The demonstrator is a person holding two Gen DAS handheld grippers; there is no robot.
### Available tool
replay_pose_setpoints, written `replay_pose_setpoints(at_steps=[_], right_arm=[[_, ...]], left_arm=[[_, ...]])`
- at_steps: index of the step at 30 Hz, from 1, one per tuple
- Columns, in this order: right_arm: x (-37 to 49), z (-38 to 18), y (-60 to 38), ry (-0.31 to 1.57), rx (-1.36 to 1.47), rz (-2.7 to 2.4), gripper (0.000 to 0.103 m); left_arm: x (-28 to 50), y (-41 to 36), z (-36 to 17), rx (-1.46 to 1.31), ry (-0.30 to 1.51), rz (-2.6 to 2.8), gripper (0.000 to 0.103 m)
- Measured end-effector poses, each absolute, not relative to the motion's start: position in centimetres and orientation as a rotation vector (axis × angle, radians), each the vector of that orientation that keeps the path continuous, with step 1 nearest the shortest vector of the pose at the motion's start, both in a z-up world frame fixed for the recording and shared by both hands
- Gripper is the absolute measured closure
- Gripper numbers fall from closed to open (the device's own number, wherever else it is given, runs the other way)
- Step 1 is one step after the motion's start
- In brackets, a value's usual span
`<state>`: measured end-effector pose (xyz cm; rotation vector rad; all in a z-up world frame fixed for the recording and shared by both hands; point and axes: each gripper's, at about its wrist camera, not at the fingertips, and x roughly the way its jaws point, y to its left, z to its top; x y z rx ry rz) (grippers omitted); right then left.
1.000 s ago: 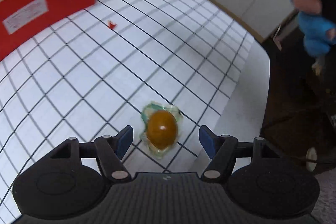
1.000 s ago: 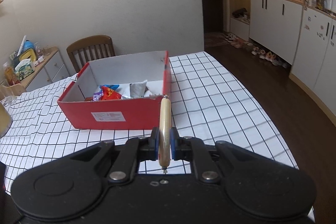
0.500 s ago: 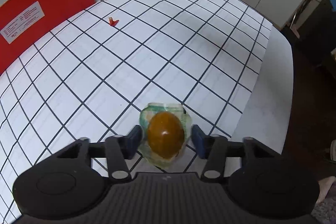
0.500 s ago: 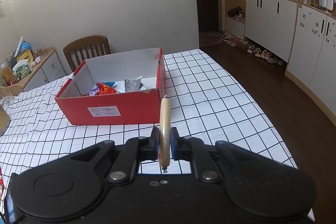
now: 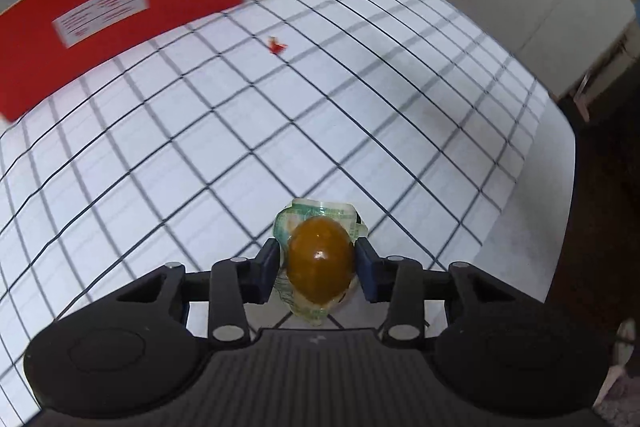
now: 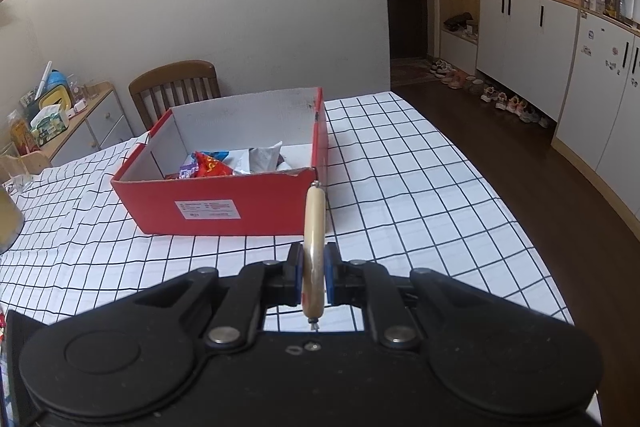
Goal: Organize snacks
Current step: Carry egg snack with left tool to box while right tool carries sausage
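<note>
Closing on a wrapped brown egg [image 5: 321,263], the left claw [image 5: 320,269] has a blue pad touching each side of the clear, green-printed wrapper, so the egg sits pinched between them near the bench's front edge. Under it lies the bench [image 5: 200,155], covered in a white cloth with a black grid. Farther out on the cloth rests a small red scrap [image 5: 276,45], apart from everything else. Beyond that, at the upper left of the left view, stands the box [image 5: 120,11], red outside with a white label on its near wall.

The right claw [image 6: 313,275] is pressed together on a sausage [image 6: 313,239], a pale stick in tan casing held near its lower end, its upper end pointing toward the box's near right corner. Past it, the box [image 6: 240,203] stands on the bench, open on top, white inside, with several snack packets [image 6: 224,165] lying at the bottom. Behind the box a wooden chair [image 6: 176,83] stands against the wall. To the left is a low cabinet [image 6: 86,119] crowded with small items; to the right, white cupboards [image 6: 532,39] and shoes along the floor.
</note>
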<state>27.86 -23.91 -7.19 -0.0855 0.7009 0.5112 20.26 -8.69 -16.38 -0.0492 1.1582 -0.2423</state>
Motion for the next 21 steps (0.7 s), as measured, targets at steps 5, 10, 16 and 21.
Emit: replay_pose_setpoints(at_steps=[5, 10, 16, 21], right_arm=[[28.2, -6.8, -22.7, 0.694, -0.102, 0.540, 0.093], [28.8, -5.9, -20.9, 0.681, -0.122, 0.586, 0.094], [31.2, -4.6, -18.5, 0.655, -0.130, 0.620, 0.094], [33.0, -3.7, -17.0, 0.633, -0.133, 0.641, 0.094]], left_arm=[[20.6, -5.6, -13.8, -0.151, 1.108, -0.149, 0.064], [22.2, -2.0, -9.6, -0.203, 1.005, -0.046, 0.064], [25.2, 1.7, -4.8, -0.216, 0.871, 0.056, 0.064], [27.3, 3.5, -2.8, -0.217, 0.810, 0.110, 0.064]])
